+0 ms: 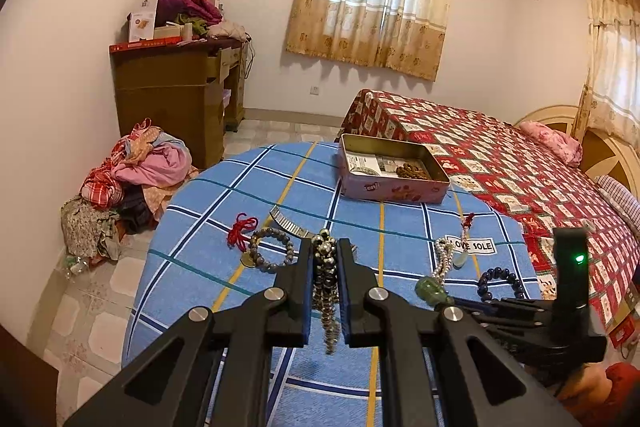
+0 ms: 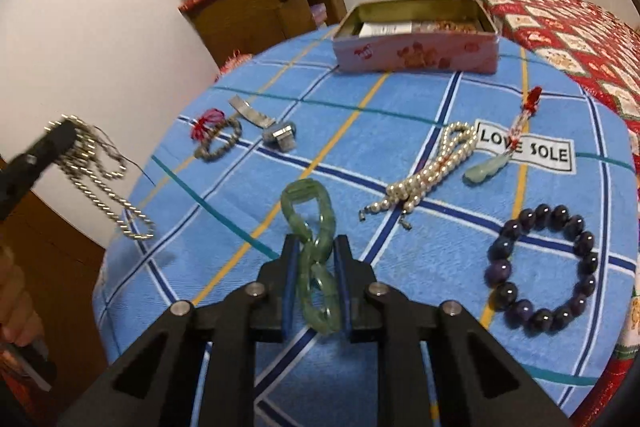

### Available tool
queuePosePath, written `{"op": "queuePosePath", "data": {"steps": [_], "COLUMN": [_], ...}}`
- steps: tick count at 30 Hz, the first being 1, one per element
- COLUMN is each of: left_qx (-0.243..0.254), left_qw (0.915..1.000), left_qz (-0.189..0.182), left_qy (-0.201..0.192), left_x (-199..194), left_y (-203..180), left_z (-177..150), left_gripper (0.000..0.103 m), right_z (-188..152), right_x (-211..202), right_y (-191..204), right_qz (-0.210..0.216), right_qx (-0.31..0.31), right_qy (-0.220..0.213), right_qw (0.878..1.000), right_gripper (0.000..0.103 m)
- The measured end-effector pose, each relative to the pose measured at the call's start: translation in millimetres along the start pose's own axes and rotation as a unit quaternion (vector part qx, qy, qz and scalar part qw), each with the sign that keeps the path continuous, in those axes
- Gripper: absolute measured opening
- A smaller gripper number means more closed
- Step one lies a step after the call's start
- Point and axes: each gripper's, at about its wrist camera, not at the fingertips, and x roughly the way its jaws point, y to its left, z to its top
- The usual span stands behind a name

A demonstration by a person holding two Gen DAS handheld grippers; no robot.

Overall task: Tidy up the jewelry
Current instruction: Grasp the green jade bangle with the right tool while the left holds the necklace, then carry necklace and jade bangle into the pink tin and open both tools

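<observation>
1. Nearest to me, over the blue plaid cloth on the round table, the right gripper has its two fingers closed on a green chain-link bracelet — the links run up between the blue pads and the top loop sticks out past the tips.
2. Beside it on the left, the left gripper is clamped on a silver bead chain, lifted off the cloth, with loose loops dangling below.
3. Just right of the green bracelet, a dark purple bead bracelet lies flat on the cloth, apart from the rest.
4. A little farther on, a pearl strand lies doubled over, and next to it a pale jade pendant on a red-tasselled cord crosses the "LOVE SOLE" label.
5. Toward the left side, a grey bead bracelet with a red knot sits near a metal watch band.
6. At the far edge stands a pink tin box, lid off — brown beads and some printed paper inside.
7. Beyond the table are a bed with a red patterned cover and a brown cabinet.
</observation>
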Motion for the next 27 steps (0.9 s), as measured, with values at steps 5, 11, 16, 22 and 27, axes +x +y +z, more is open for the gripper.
{"op": "queuePosePath", "data": {"steps": [5,11,16,22,27], "left_qx": [0.004,0.028,0.058,0.071,0.076], "left_qw": [1.0000,0.9992,0.9969,0.9936,0.9925], "left_qz": [-0.007,-0.027,-0.051,-0.082,-0.090], "left_qy": [0.001,-0.002,-0.017,-0.032,-0.034], "left_x": [3,20,48,106,169], "left_y": [-5,-25,-49,-75,-93], "left_z": [1,20,56,116,144], "left_gripper": [0.010,0.010,0.010,0.010,0.010], "right_z": [9,35,76,143,187], "right_x": [-19,-31,-36,-25,15], "right_y": [-2,-10,-25,-60,-98], "right_qz": [0.004,0.000,-0.025,-0.060,-0.067], "right_qx": [0.012,0.022,0.022,0.043,0.089], "right_qy": [-0.032,-0.065,-0.100,-0.137,-0.133], "right_qw": [0.999,0.998,0.994,0.988,0.985], "right_gripper": [0.019,0.019,0.019,0.019,0.019]}}
